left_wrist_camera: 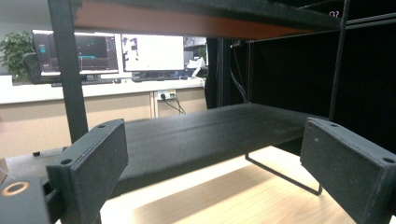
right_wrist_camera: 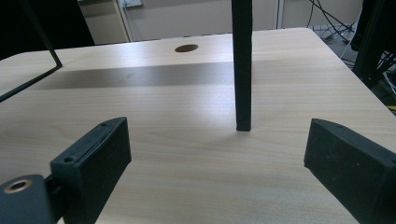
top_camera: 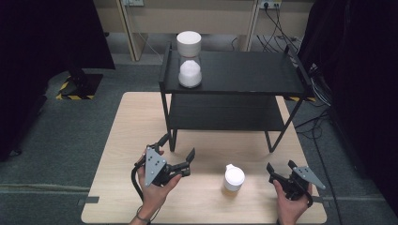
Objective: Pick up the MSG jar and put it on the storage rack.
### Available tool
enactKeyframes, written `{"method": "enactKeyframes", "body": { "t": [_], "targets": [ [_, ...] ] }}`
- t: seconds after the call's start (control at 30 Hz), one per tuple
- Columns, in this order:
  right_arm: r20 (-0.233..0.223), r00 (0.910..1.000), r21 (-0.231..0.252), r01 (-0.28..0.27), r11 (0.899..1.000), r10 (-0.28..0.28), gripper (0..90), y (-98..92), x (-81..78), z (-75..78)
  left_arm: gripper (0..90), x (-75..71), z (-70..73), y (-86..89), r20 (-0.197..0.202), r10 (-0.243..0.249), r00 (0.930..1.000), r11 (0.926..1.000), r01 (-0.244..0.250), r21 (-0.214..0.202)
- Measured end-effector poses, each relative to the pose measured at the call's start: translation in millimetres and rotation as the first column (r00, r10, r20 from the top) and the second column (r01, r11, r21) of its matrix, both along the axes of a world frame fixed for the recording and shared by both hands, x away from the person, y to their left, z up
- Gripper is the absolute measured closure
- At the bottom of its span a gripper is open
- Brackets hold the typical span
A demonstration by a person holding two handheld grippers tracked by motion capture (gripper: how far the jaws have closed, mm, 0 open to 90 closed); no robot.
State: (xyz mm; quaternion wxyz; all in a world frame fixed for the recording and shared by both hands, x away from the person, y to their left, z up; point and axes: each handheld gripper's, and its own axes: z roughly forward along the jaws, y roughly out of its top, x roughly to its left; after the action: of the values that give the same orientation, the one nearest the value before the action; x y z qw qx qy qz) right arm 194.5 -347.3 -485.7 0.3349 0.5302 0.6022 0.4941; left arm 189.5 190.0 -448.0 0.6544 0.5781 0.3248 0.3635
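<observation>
A black two-tier shelf (top_camera: 244, 70) stands at the back of the wooden table (top_camera: 136, 122). On its top board, at the left end, stands a white and clear hourglass-shaped container (top_camera: 189, 58). A small white lidded cup (top_camera: 233, 178) sits on the table near the front, between my hands. My left gripper (top_camera: 177, 147) is open and empty in front of the shelf's left leg; in the left gripper view its jaws (left_wrist_camera: 215, 140) frame the lower board (left_wrist_camera: 201, 135). My right gripper (top_camera: 281, 166) is open and empty to the right of the cup, facing the shelf's leg (right_wrist_camera: 243, 70).
Cables (top_camera: 319, 89) trail on the floor past the table's right back corner. A yellow-and-black striped base (top_camera: 70, 89) lies on the floor at the left. A round hole (right_wrist_camera: 186, 48) is cut in the tabletop. Monitors (left_wrist_camera: 98, 51) stand on a desk far behind.
</observation>
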Motion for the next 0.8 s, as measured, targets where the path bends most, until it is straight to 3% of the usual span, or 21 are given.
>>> {"method": "enactKeyframes", "body": {
  "t": [0.13,0.4,0.67,0.8],
  "targets": [
    [0.0,1.0,-0.002,0.0,1.0,0.0,7.4,0.2,0.1,0.1,7.1,0.1,-9.5,-0.3,-0.052,-0.001,0.9986,0.9999,0.002,0.015],
    [0.0,1.0,-0.001,0.0,1.0,0.0,7.5,0.3,0.1,0.1,8.4,-0.8,-38.7,-3.6,-0.106,0.033,0.9938,0.9995,-0.032,0.007],
    [-0.002,1.0,-0.002,-0.001,1.0,0.001,7.4,0.2,0.3,0.3,8.5,-0.8,-62.2,-5.0,-0.176,0.065,0.9822,0.9979,-0.065,0.01],
    [0.0,1.0,-0.001,-0.001,1.0,0.001,7.4,0.1,0.1,0.0,8.6,-1.7,-73.8,-2.3,-0.22,0.08,0.9721,0.9967,-0.081,0.0]
  ]
}}
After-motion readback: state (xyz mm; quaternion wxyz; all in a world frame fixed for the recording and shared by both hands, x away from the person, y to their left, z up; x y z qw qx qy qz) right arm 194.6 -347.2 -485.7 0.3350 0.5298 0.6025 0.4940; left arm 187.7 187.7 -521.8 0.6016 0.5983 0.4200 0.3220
